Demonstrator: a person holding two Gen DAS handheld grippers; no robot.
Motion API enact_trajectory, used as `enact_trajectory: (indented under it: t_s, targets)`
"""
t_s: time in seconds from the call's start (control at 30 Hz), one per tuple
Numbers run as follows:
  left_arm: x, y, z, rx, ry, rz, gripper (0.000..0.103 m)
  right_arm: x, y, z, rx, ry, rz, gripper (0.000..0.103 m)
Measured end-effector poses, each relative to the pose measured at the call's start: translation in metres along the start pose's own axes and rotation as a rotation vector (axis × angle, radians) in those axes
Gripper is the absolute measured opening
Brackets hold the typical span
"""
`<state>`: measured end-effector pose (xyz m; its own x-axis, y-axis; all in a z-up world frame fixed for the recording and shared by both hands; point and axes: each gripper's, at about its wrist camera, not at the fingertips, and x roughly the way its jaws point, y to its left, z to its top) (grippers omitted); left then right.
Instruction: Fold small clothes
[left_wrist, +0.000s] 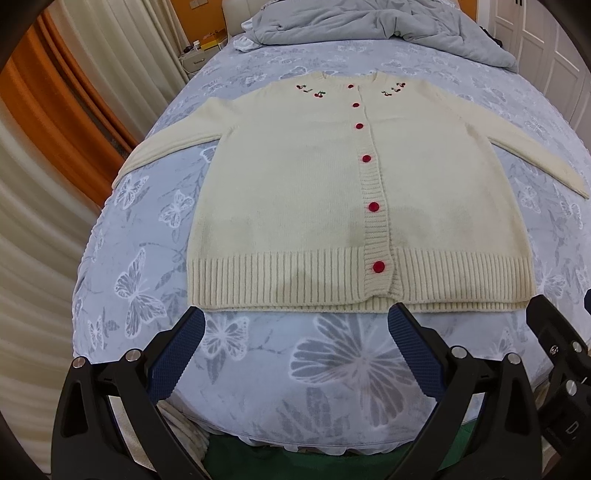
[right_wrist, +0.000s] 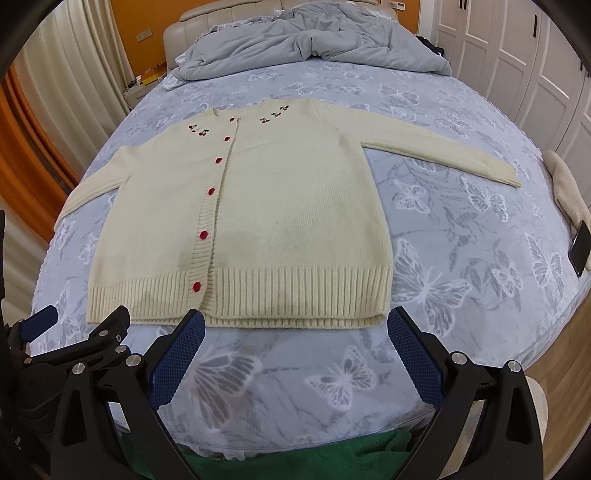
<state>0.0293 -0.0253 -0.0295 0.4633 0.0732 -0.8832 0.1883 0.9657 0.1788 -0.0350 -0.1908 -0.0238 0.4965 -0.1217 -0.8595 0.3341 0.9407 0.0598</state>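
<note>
The cream cardigan lies flat, buttoned, on the bed, collar far, ribbed hem nearest — just beyond the left gripper and right gripper, both gaping empty, each facing its own hem half.

A butterfly-print bed with rumpled grey duvet, orange wall, cream curtains, white wardrobe doors.

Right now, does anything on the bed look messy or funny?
The cream cardigan lies flat and buttoned, sleeves spread out, nothing crooked. The messy part is the grey duvet, bunched in a heap by the headboard. A dark phone also sits close to the bed's right edge.
</note>
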Motion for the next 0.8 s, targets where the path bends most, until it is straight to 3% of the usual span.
enact_trajectory:
  t_s: [0.47,0.57,0.67,0.8]
  targets:
    - [0.023,-0.007,0.01,0.002,0.044,0.002,0.097,0.025,-0.006,0.01,0.015,0.034,0.008,0.097]
    - [0.027,-0.002,0.013,-0.022,0.04,-0.028,0.097,0.035,-0.026,0.02,0.052,0.025,0.044,0.097]
    - [0.03,0.01,0.021,-0.07,0.014,-0.059,0.098,0.053,-0.092,0.048,0.193,-0.013,0.074,0.096]
    - [0.036,0.021,0.031,-0.11,-0.019,-0.04,0.098,0.084,-0.199,0.098,0.373,-0.077,0.008,0.095]
